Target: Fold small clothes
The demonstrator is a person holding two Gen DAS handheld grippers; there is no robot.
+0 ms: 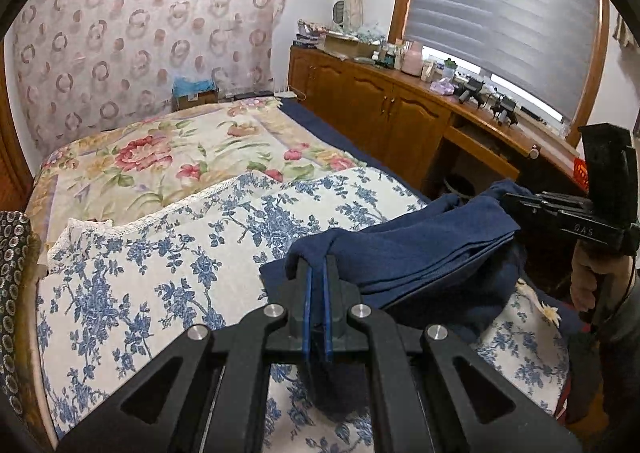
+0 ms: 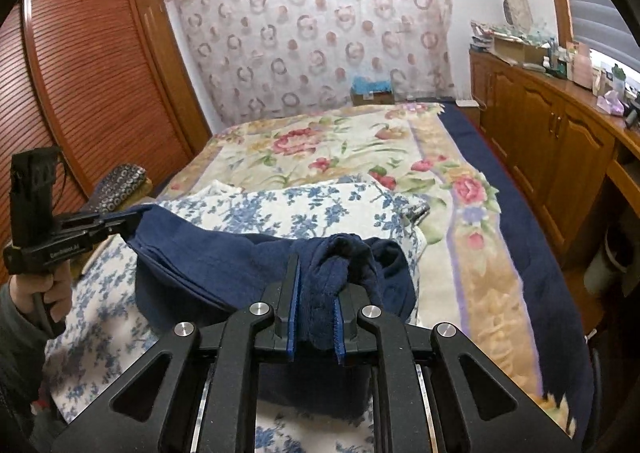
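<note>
A navy blue garment point(image 1: 420, 249) hangs stretched between my two grippers above the blue-flowered cloth point(image 1: 180, 273) on the bed. My left gripper point(image 1: 317, 265) is shut on one end of the garment, with fabric draped over the fingertips. My right gripper point(image 2: 320, 273) is shut on the other end, a thick bunch of navy fabric point(image 2: 336, 265) pinched between the pads. The right gripper also shows at the right of the left wrist view point(image 1: 516, 201), and the left gripper at the left of the right wrist view point(image 2: 128, 223). The garment sags in folds between them.
A rose-patterned blanket point(image 1: 180, 149) covers the far bed. A wooden cabinet point(image 1: 380, 105) with clutter runs along the right under the window. A wooden wardrobe point(image 2: 92, 73) stands on the left. A dark patterned item point(image 2: 120, 181) lies at the bed's left edge.
</note>
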